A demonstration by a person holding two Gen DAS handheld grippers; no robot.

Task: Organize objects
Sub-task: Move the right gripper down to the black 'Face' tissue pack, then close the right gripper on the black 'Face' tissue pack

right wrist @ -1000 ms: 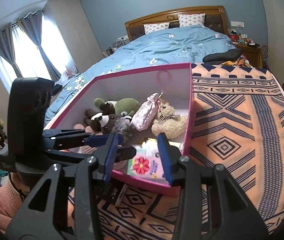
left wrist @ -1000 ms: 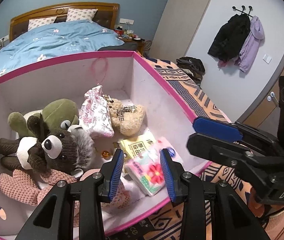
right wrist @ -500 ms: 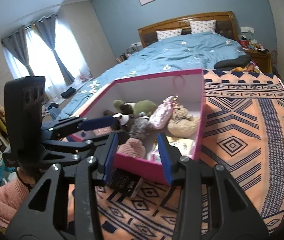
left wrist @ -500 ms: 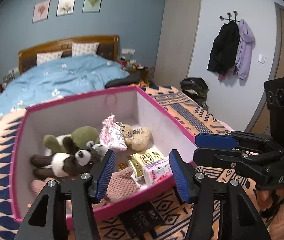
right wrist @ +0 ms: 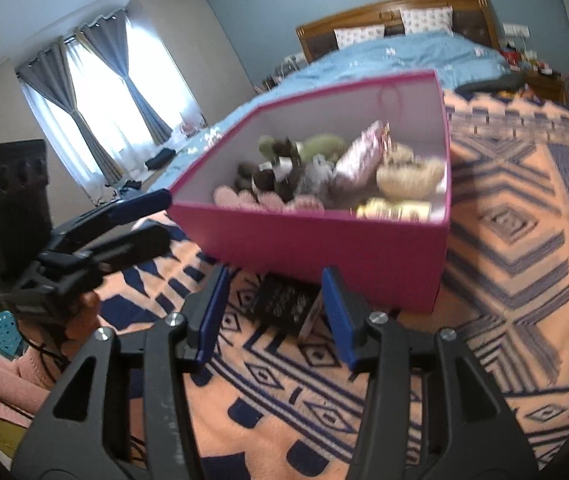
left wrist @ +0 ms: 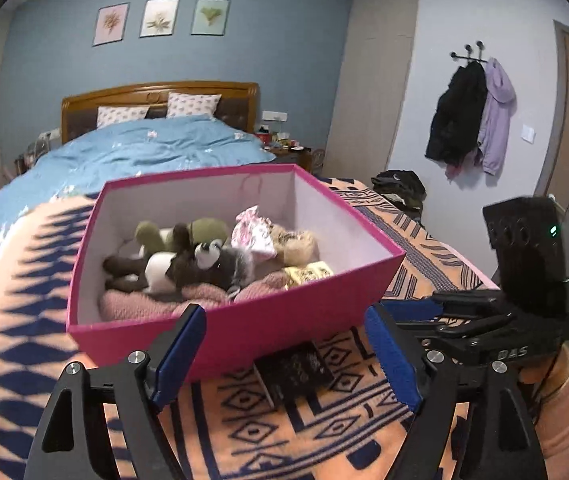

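Observation:
A pink box (left wrist: 220, 332) stands on the patterned blanket and holds several plush toys (left wrist: 200, 264), a floral pouch (left wrist: 253, 236) and yellow packets (left wrist: 308, 272). It also shows in the right wrist view (right wrist: 324, 244). A small black box (left wrist: 294, 366) lies on the blanket against the pink box's near wall; it also shows in the right wrist view (right wrist: 284, 302). My left gripper (left wrist: 284, 356) is open and empty, just in front of it. My right gripper (right wrist: 274, 312) is open and empty, its jaws either side of the black box and short of it.
The orange and navy blanket (right wrist: 524, 240) spreads to the right of the box. A bed with a blue duvet (left wrist: 144, 152) lies behind. Coats (left wrist: 472, 116) hang on the right wall. Curtained windows (right wrist: 96, 100) are at the left.
Both grippers have pulled back and lowered from over the pink box to the blanket in front of it. The left jaws have opened wider. The black box has come into view.

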